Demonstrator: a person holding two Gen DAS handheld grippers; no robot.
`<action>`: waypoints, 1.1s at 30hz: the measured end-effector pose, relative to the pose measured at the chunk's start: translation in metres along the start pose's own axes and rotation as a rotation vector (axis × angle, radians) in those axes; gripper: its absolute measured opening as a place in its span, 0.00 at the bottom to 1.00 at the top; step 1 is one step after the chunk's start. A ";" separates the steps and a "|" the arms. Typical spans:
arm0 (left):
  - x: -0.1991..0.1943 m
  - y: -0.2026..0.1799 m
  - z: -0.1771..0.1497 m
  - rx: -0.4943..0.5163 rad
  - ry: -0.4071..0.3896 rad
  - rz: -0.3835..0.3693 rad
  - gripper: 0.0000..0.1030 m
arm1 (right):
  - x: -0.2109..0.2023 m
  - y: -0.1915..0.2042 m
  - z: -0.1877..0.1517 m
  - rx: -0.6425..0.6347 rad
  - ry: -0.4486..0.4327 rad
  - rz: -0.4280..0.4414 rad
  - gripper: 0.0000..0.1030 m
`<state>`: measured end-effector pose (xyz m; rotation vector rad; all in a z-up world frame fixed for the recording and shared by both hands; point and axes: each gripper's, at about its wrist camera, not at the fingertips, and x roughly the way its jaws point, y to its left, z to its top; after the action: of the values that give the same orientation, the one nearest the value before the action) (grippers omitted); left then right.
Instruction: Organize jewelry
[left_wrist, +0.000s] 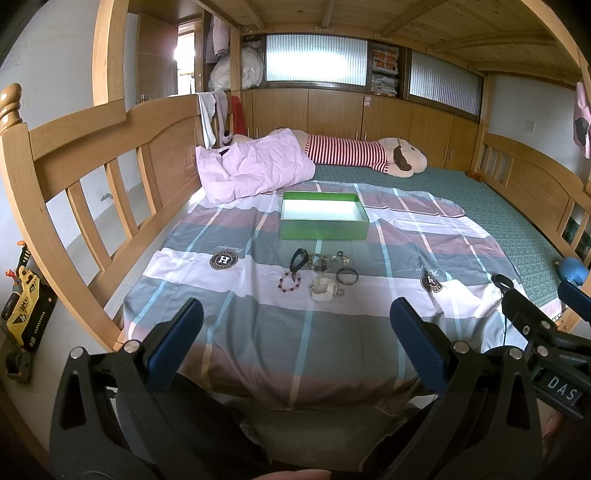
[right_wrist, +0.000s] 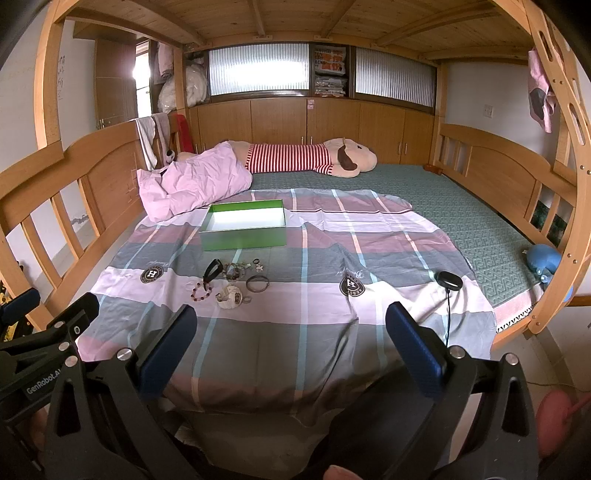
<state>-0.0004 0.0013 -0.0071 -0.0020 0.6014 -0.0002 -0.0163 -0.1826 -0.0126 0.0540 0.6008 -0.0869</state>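
An open green box (left_wrist: 324, 228) with a white inside stands on the plaid sheet (left_wrist: 258, 332); it also shows in the right wrist view (right_wrist: 243, 236). Just in front of it lies a small cluster of jewelry: a dark beaded bracelet (left_wrist: 290, 283) (right_wrist: 201, 291), a white chunky bracelet (left_wrist: 324, 288) (right_wrist: 229, 296), a dark bangle (left_wrist: 347, 276) (right_wrist: 257, 283), a black loop (left_wrist: 298, 257) (right_wrist: 213, 268) and some smaller pieces. My left gripper (left_wrist: 295, 339) and my right gripper (right_wrist: 291, 339) are both open and empty, well short of the jewelry.
A pink pillow (left_wrist: 255, 166) and a striped plush toy (left_wrist: 354, 151) lie beyond the box. Wooden bed rails (left_wrist: 92, 177) (right_wrist: 517, 177) run along both sides. A black round device with a cable (right_wrist: 448, 281) lies on the sheet at right. A blue toy (right_wrist: 543, 258) sits by the right rail.
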 end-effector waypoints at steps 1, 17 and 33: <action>0.000 0.000 0.000 -0.001 0.000 -0.002 0.97 | 0.000 0.000 0.000 -0.001 0.000 -0.001 0.97; 0.000 0.001 -0.001 -0.002 0.004 -0.002 0.97 | 0.000 0.001 -0.001 -0.002 0.000 -0.002 0.97; 0.013 -0.004 -0.019 0.002 0.029 -0.001 0.97 | 0.011 -0.002 -0.005 -0.015 0.019 -0.015 0.97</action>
<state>-0.0006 -0.0027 -0.0299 0.0002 0.6307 -0.0017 -0.0102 -0.1845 -0.0234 0.0363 0.6207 -0.0962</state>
